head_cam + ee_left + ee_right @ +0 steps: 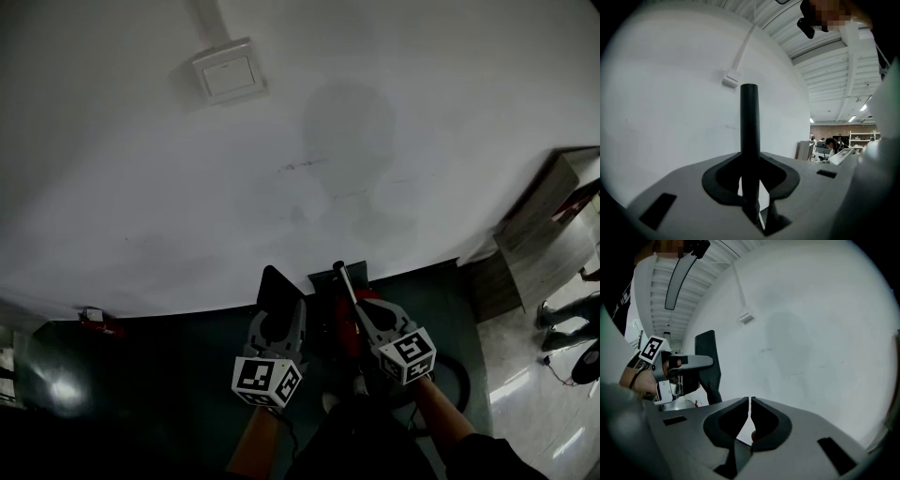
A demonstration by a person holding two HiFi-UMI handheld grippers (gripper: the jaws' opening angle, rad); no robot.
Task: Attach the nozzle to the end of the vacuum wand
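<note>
Nozzle [276, 292], a flat matte-black wedge (a slim dark bar edge-on), stands pinched upright in the left gripper [751, 187], while the grey right gripper [750, 407] has its jaws pressed together.

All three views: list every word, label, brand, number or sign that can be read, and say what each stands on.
No readable text in any view.
Left marker cube and right marker cube: black-and-white square patterns only, no letters or digits.
Wall switch plate: blank as far as it shows.
Black nozzle: no print shows.
</note>
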